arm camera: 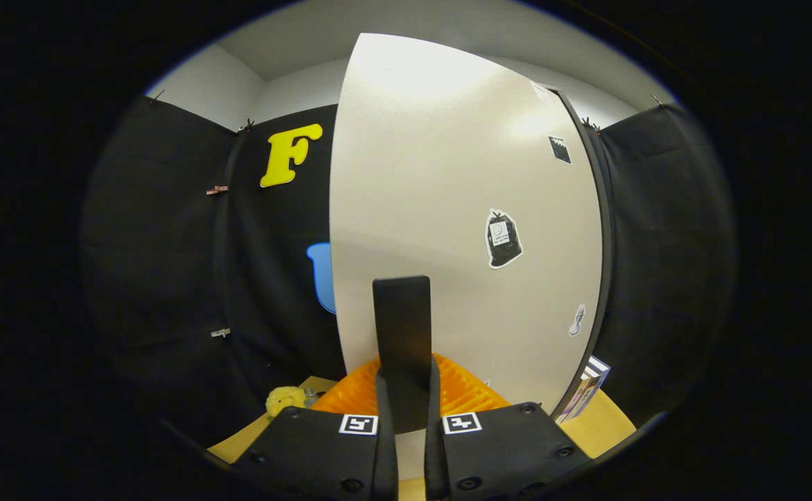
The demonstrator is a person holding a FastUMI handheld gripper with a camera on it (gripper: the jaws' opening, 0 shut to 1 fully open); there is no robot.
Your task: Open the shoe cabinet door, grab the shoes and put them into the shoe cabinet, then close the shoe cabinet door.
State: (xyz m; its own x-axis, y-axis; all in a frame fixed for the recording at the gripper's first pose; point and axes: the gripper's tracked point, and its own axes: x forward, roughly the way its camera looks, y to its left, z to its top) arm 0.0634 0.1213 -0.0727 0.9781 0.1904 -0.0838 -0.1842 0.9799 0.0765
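Black booth cloth at left and right of frame, pale wall above, wooden counter (604,426) at the bottom. White shoe cabinet door (447,209) across the centre, standing just beyond the fingers, with its dark upright handle (402,334) low at centre. Gripper (410,410) pressed together on that handle, orange ribbed thing (465,391) right behind, small yellow object (284,400) lower left.

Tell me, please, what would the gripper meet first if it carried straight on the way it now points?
Most likely the cabinet door. The gripper is shut on the door's dark handle, whose pale panel stands right behind it. How far behind is hard to judge from this view.
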